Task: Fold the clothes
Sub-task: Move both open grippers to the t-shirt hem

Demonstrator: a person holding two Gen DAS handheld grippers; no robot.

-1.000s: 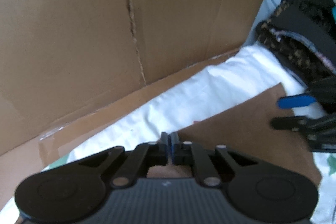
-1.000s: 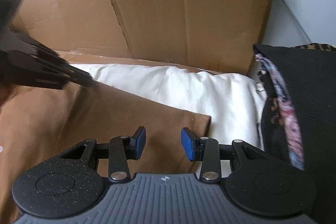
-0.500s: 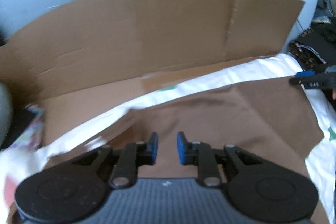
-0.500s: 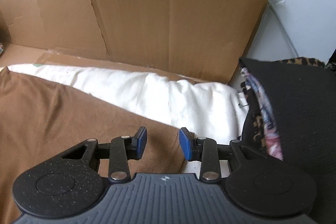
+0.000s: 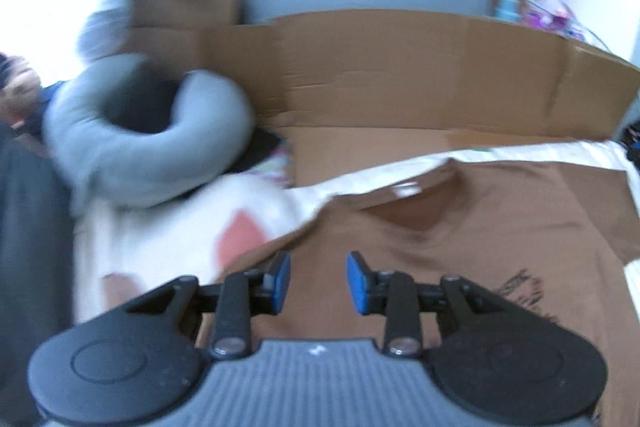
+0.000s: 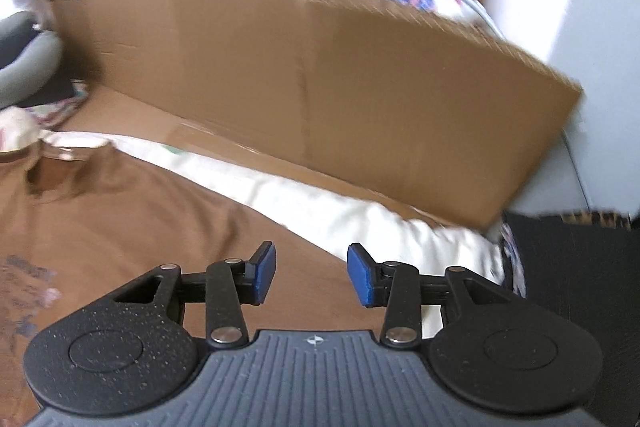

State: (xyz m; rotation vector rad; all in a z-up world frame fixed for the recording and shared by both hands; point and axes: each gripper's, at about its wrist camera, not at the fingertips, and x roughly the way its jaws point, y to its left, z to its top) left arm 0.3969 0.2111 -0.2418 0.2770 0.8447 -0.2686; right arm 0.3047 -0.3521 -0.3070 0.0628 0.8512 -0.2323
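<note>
Left wrist: brown shirt (image 5: 480, 227) flat on white sheet (image 5: 168, 227), cardboard (image 5: 400, 75) behind; both jaws opening, empty.

One brown T-shirt (image 5: 460, 227), one white sheet (image 6: 320, 203), one upright cardboard panel (image 5: 420, 75), one grey ring-shaped cushion (image 5: 148, 131) at left and two grippers.

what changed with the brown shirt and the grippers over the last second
The left hand-held gripper, shut on the brown shirt a second ago, has let go and pulled back towards the collar end; its jaws are opening with nothing between them. The right hand-held gripper has lifted a little, jaws opening, also empty. The shirt still lies flat on the white bedding before the cardboard.
</note>
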